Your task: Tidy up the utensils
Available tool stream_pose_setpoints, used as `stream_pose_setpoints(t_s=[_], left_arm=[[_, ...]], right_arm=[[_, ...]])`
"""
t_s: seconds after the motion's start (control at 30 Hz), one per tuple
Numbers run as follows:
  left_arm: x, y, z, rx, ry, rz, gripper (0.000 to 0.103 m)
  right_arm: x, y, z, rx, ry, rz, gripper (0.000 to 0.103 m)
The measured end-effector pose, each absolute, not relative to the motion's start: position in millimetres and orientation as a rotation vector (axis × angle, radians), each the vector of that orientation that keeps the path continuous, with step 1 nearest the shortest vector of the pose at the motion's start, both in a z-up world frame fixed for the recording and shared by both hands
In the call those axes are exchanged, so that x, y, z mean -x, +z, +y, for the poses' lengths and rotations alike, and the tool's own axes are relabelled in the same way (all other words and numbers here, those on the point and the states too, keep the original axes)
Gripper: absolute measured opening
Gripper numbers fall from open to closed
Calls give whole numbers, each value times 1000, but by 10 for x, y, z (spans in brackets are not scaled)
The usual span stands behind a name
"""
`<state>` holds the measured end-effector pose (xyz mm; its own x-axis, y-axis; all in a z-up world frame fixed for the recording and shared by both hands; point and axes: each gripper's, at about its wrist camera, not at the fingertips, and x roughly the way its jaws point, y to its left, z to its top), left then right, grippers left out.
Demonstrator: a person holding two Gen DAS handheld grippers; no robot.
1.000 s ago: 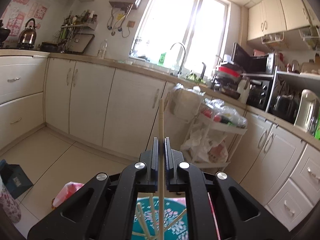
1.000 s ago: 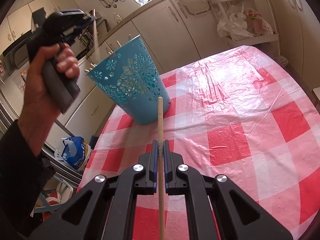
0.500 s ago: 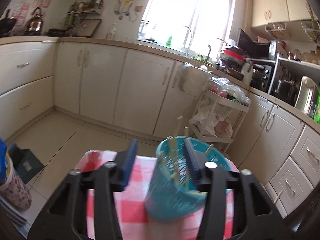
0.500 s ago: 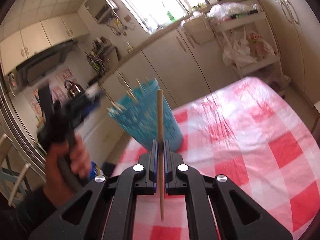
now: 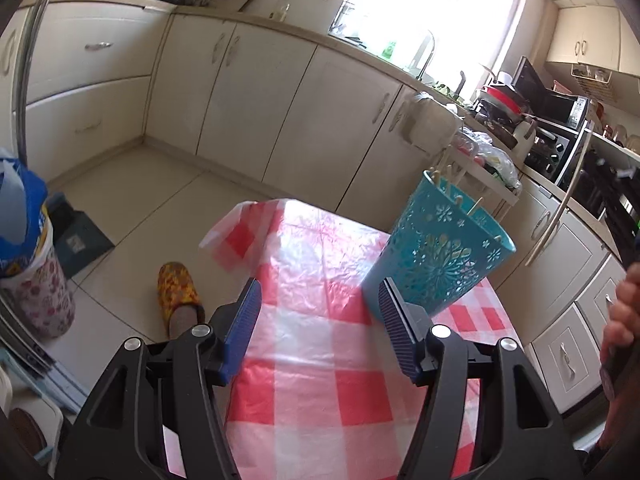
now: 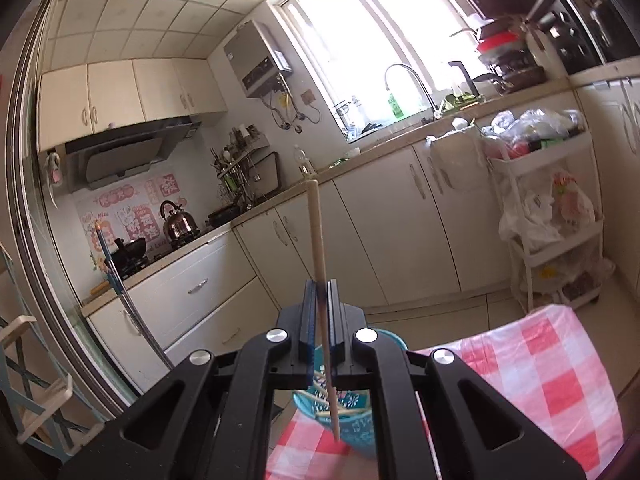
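Chopstick (image 6: 318, 248), pale wood, is clamped upright between the closed pads of the right gripper (image 6: 320, 292); its blunt upper end rises above the fingers against the cabinet fronts, and its thin lower tip hangs below the gripper body, over the mouth of the blue holder (image 6: 360, 428) as that view shows it. Whether the tip has entered the holder cannot be told. Several more wooden sticks lie crossed inside the holder, seen beneath the right gripper. In the left wrist view the same blue holder (image 5: 440, 256), a perforated plastic cup with flower cut-outs, stands on the red-and-white checked tablecloth (image 5: 320, 392) near the table's far right part, with stick ends showing above its rim. The left gripper (image 5: 320, 320) hovers over the cloth with its jaws standing well apart; they have just been opening, and nothing lies between the ribbed blue pads (image 5: 244, 324). Its right finger is just in front of the holder's base in that view; contact cannot be confirmed. At the right edge of the left view, part of a person's hand (image 5: 620, 320) is visible. Beyond the table edge a patterned yellow slipper (image 5: 176, 292) lies on the tiled floor. Cream kitchen cabinets (image 5: 256, 92) run along the wall under a bright window (image 6: 360, 40), with a kettle (image 6: 178, 224) on the stove.
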<state>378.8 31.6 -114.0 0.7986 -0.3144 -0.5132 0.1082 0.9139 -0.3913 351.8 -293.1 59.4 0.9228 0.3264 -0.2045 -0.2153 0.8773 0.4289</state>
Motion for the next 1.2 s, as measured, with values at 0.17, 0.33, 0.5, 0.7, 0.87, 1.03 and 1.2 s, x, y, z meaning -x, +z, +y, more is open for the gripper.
stream_pose_setpoints(t_s=[0.17,0.33,0.5,0.7,0.87,1.03,1.2], left_arm=[[-3710,-1232,383,365,-253,623,58],[-3720,-1224,362,373,-266,649,58],[-3640,-1198,308,356,-271,674,59],[-3408,-1000,189,293,-255,681,75],[-3097,-791,157,249,-247,692,87],[-2764,-631,146,214,-220,732,92],[-2395,-495,79,169,-216,767,95]], right_arm=[[-3777,610,-2862,-385,266,287,6],[-3960,524,-2763,-327,243,328,6],[-4213,254,-2644,-273,235,454,6],[-4084,22,-2627,-275,200,541,10],[-3312,-43,-2527,-237,172,538,63],[-2422,-253,-2335,-223,151,629,89],[-1766,-353,-2218,-277,105,736,96]])
